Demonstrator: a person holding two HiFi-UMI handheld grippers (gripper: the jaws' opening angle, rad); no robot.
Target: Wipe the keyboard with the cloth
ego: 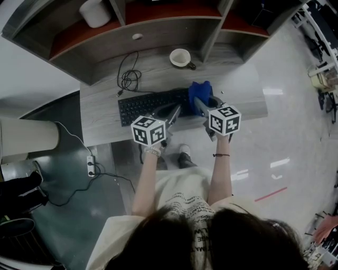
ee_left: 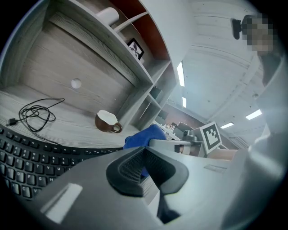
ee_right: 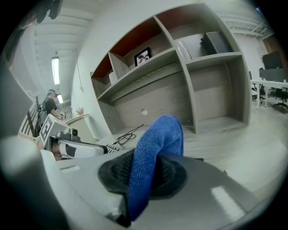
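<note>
A black keyboard (ego: 150,104) lies on the grey wooden desk (ego: 105,124), its cable (ego: 128,79) coiled behind it. My right gripper (ego: 199,105) is shut on a blue cloth (ego: 200,92) and holds it over the keyboard's right end. In the right gripper view the cloth (ee_right: 155,157) stands up in a fold between the pads. My left gripper (ego: 173,113) hovers just left of it, over the keyboard's front edge. In the left gripper view its jaws (ee_left: 143,150) are shut with nothing between them, and the keyboard (ee_left: 27,155) and cloth (ee_left: 144,137) lie beyond.
A brown mug (ego: 181,57) with a white inside stands behind the keyboard, near a shelf upright. A white roll (ego: 95,11) sits in the shelf unit above the desk. A power strip (ego: 91,165) and cords lie on the floor at the left.
</note>
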